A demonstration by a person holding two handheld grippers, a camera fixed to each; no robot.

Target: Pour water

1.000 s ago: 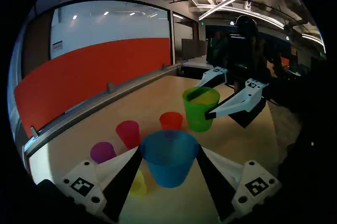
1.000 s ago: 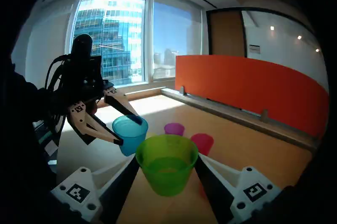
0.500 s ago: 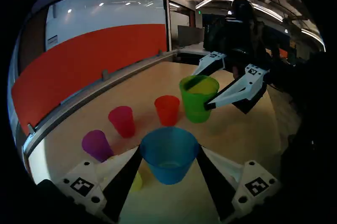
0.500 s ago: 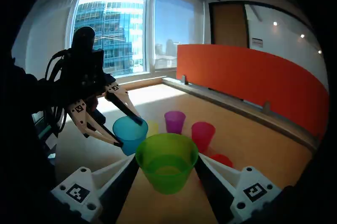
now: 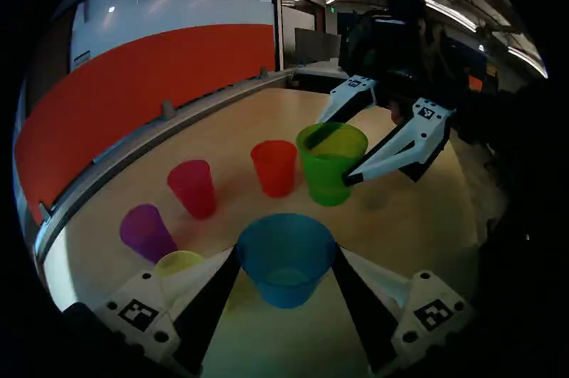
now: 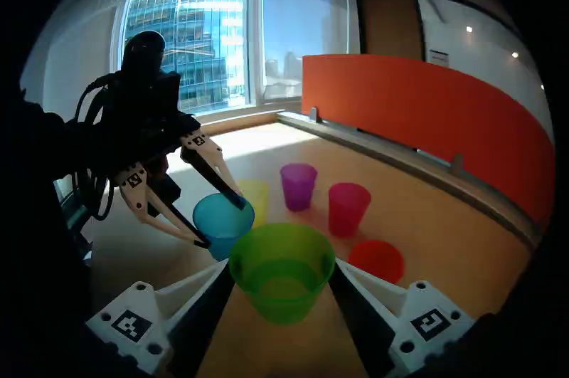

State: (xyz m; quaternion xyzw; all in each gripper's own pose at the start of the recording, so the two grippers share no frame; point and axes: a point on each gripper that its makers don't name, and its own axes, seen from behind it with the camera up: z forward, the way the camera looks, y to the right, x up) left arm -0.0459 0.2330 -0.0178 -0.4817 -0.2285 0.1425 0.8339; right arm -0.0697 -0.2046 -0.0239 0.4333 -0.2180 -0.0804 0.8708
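Left gripper view: we lifted both; left gripper clamps translucent blue plastic cup, right gripper clamps translucent green plastic cup (pour next).

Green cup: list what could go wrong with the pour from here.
1. The green cup seems to hold water and hangs apart from the blue cup; tipping before the rims meet would likely wet the table.
2. The red cup stands close by the green one; a swing could knock it over.
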